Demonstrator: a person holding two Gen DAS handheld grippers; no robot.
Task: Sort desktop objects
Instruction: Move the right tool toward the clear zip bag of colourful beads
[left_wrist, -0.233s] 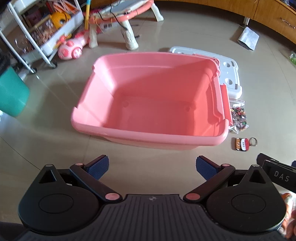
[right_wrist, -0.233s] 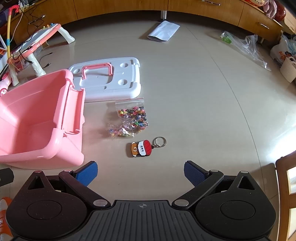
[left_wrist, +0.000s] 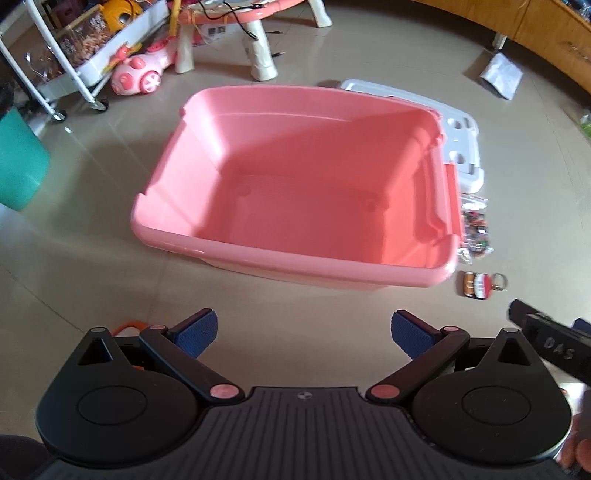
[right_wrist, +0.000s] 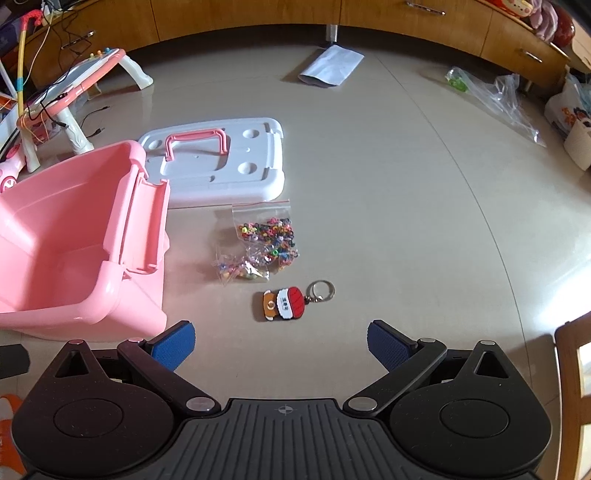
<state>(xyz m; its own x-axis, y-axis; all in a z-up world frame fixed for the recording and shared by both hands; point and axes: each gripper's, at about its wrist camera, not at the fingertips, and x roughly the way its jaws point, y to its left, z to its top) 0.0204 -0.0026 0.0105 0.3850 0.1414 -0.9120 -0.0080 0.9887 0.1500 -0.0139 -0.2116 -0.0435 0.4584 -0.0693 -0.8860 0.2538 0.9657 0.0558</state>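
Observation:
An empty pink storage bin stands on the tiled floor; it also shows at the left of the right wrist view. To its right lie two clear bags of coloured beads and a sushi-shaped keychain. My left gripper is open and empty, just in front of the bin's near wall. My right gripper is open and empty, just short of the keychain. Its black body shows at the right edge of the left wrist view.
The bin's white lid with a pink handle lies behind the beads. A toy table, a pink toy, a wire rack and a teal bin stand at the far left. Wooden cabinets line the back. Plastic bags lie at right.
The left gripper has shifted slightly, so the bin sits a little lower right in its view. The right gripper's view is nearly unchanged.

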